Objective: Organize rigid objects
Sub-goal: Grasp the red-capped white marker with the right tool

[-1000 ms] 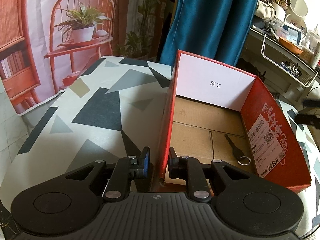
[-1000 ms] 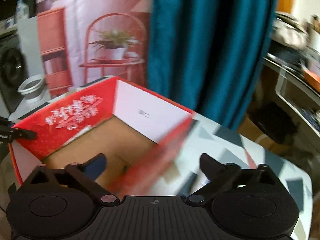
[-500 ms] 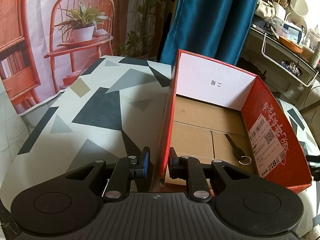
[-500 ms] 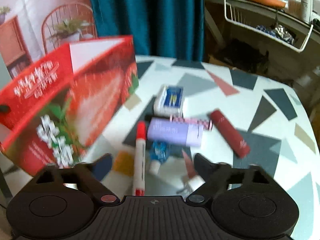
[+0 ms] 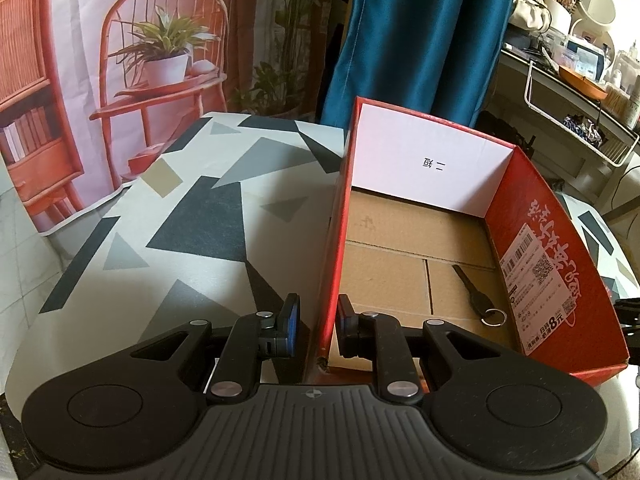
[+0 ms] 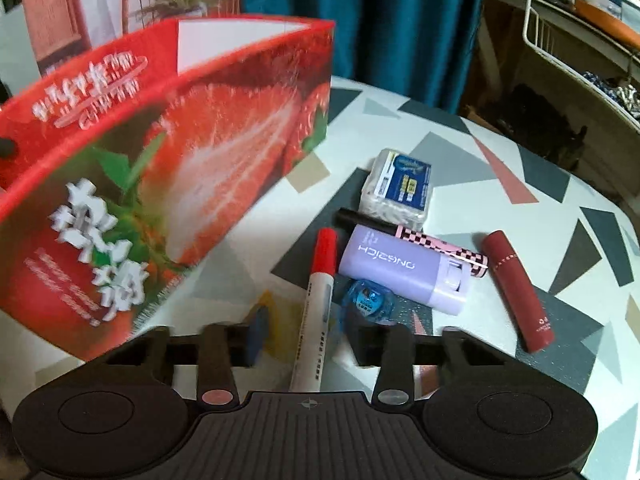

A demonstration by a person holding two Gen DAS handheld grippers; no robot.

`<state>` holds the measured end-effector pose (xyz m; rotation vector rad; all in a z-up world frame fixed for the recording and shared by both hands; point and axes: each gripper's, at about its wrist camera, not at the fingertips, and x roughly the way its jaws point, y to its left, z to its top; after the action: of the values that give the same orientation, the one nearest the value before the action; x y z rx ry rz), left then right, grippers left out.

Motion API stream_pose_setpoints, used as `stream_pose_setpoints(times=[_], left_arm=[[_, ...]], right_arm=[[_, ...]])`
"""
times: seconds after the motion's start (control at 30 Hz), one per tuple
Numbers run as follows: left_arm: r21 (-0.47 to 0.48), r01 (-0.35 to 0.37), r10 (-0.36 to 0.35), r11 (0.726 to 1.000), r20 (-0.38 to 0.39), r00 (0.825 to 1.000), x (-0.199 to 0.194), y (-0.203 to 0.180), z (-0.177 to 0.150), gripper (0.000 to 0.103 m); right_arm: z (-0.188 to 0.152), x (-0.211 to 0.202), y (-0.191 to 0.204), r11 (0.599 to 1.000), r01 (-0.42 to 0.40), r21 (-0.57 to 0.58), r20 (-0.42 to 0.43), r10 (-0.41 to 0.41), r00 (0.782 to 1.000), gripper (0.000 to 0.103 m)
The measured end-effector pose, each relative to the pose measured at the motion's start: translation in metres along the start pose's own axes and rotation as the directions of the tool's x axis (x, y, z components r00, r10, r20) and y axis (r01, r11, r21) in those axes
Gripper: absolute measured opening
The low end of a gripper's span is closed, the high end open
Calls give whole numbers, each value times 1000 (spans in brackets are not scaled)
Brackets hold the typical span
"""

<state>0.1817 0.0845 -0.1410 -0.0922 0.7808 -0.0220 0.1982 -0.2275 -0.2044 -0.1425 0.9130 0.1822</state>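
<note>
The right gripper (image 6: 308, 340) hangs over the table (image 6: 500, 152), its jaws closing around a red-capped marker (image 6: 316, 304) that lies between them, pads not yet on it. Just beyond lie a lilac case (image 6: 404, 272) lettered "ONGSICH", a dark red tube (image 6: 516, 288) and a blue-labelled clear box (image 6: 398, 188). The left gripper (image 5: 316, 326) pinches the near wall of the red strawberry box (image 5: 548, 248), which bears a barcode sticker; a black key (image 5: 476, 296) lies inside.

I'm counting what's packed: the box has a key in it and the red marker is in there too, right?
Not quite. The key does lie in the box, but the red marker is outside on the table, between the right tongs, as the right wrist view shows.
</note>
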Motion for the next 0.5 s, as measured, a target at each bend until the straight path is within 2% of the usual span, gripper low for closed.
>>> stream_pose_setpoints(times=[0.07,0.5], left_arm=[[0,1,-1,1000,1,1000,0,0,0,21],[-7,1,-1,1000,4,1000,-1,0,-1,22]], right_arm=[[1,6,5,1000,22,-10,-18,-22,1000,14],[-4,4,10,998,37,59,7,-38,999,14]])
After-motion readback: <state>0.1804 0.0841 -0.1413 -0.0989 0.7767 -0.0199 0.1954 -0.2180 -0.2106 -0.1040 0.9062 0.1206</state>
